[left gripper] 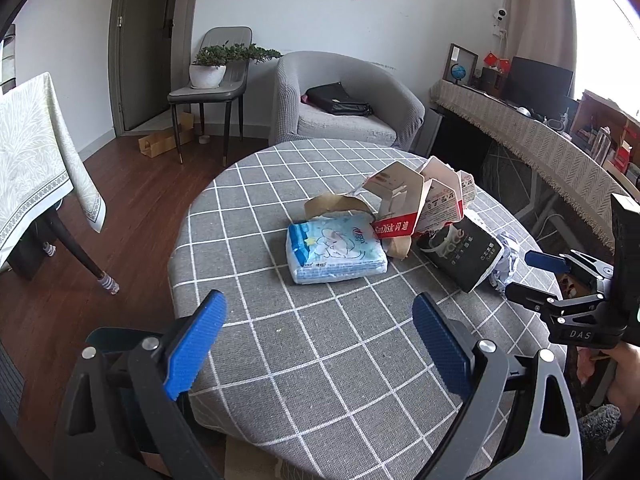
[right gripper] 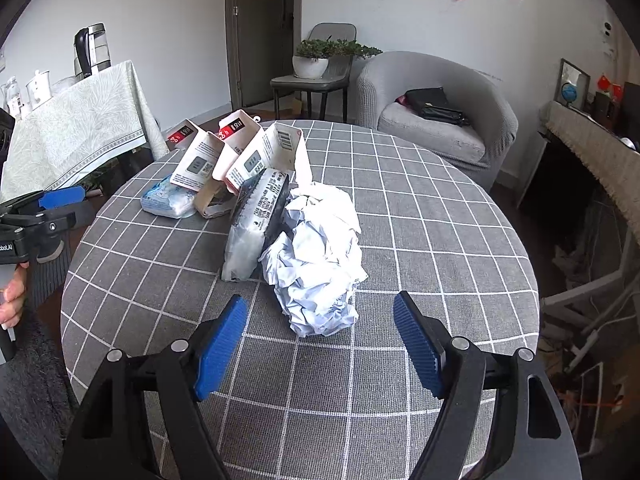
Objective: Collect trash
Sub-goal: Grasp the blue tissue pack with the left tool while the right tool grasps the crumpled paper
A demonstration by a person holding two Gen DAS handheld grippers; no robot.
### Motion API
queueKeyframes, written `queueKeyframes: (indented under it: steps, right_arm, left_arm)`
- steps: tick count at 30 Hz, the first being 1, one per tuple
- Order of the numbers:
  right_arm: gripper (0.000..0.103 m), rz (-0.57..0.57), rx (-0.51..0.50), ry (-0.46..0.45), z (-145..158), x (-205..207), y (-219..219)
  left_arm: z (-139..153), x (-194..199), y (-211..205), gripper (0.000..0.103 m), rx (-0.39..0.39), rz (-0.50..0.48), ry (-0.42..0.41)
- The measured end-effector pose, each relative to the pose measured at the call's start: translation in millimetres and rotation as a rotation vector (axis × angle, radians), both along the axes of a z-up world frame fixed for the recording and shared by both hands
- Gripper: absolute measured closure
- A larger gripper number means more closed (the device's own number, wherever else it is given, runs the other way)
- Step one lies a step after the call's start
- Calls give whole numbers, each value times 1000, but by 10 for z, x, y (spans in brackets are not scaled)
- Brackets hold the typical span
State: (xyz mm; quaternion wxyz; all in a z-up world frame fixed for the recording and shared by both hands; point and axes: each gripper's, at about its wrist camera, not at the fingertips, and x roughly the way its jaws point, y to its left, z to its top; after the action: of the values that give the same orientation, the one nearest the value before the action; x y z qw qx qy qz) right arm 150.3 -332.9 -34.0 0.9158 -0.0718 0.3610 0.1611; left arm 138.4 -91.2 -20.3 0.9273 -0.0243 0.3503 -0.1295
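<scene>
Checked tablecloth [left gripper: 320, 360], red SanDisk carton [left gripper: 404, 216], both grippers' jaws wide apart, holding nothing

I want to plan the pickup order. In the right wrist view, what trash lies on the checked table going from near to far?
Crumpled white paper ball → black-and-clear printed plastic pouch → pale blue soft tissue pack → white cardboard retail boxes with red labels.

White walls, dark wood floor [left gripper: 132, 200], grey armchair [left gripper: 344, 96] behind a round checked-cloth table [left gripper: 320, 340], daylight from the right
</scene>
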Motion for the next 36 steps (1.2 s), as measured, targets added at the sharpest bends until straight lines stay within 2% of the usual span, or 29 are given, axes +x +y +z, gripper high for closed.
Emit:
queueKeyframes:
  steps: [6, 8, 9, 10, 15, 21, 36]
  right_arm:
    - [38, 45, -11, 46, -50, 185, 115]
    - [43, 33, -23, 57, -75, 234, 131]
    - [49, 31, -21, 62, -86, 250, 128]
    - [55, 25, -18, 67, -89, 269, 114]
    - [63, 8, 49, 82, -65, 274, -33]
    - [63, -16, 121, 96, 12, 259, -160]
    - [63, -82, 203, 5, 372, 219, -165]
  left_arm:
    - [-73, 250, -119, 7, -7, -24, 32]
    - [-119, 344, -146, 7, -7, -25, 49]
    - [-140, 379, -155, 7, -9, -24, 56]
    - [-160, 408, -160, 7, -12, -23, 62]
    - [-226, 567, -187, 7, 18, -22, 87]
    - [-278, 721, -187, 7, 26, -31, 113]
    - [-296, 949, -222, 7, 9, 14, 169]
